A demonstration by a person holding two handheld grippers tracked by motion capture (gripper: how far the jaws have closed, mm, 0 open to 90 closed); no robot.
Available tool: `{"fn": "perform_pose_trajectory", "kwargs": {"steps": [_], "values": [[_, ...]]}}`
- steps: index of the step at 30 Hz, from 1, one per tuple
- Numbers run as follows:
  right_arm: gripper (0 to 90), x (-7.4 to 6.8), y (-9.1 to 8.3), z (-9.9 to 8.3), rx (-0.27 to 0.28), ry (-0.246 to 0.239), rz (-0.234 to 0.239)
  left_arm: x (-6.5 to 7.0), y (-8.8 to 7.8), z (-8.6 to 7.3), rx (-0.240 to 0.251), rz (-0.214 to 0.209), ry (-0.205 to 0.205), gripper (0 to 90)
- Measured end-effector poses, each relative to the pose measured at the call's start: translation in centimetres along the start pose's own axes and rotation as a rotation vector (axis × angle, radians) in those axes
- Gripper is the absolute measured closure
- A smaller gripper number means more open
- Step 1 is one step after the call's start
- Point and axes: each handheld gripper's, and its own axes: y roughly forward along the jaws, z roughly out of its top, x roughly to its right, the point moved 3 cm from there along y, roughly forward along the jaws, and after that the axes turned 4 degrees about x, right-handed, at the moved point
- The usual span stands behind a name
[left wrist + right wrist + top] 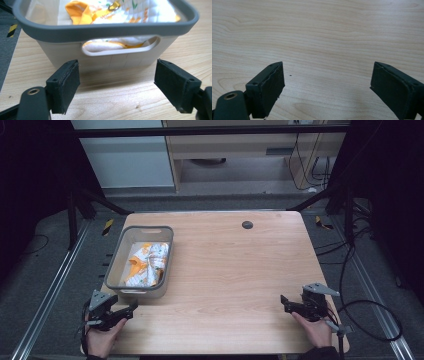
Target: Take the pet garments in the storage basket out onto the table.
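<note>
A grey plastic basket stands at the table's left side, holding a crumpled white and orange cloth. In the left gripper view the basket rises close ahead, its handle slot showing the cloth inside. My left gripper rests at the table's front left corner, just short of the basket's near wall, open with nothing between its jaws. At the front right, my right gripper sits low over bare wood, open and empty.
The wooden table has a small black round cap near its far edge. Cables loop on the floor to the right. Metal frame rails run along both sides of the table.
</note>
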Motion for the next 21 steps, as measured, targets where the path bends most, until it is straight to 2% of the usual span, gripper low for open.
{"fn": "perform_pose_trajectory", "kwargs": {"steps": [7, 11, 14, 17, 21], "values": [[11.4, 0.1, -0.1, 0.0, 0.007, 0.0, 0.0, 0.3, -0.3, 0.1, 0.006, -0.001, 0.013, 20.8], [10.8, 0.0, -0.1, 0.0, 0.009, 0.002, 0.003, 0.3, -0.7, 0.5, 0.026, 0.001, 0.015, 20.9], [10.8, -0.1, -0.2, 0.0, 0.016, -0.004, 0.001, 0.3, -1.0, 0.7, 0.035, -0.018, -0.002, 20.8], [10.8, 0.0, -0.2, 0.1, 0.026, -0.002, 0.0, 0.5, -1.1, 0.9, 0.038, -0.021, 0.002, 20.6], [11.5, -0.1, -0.1, 0.0, 0.031, -0.009, 0.002, 0.7, -1.8, 1.6, 0.067, -0.038, 0.005, 20.3]]}}
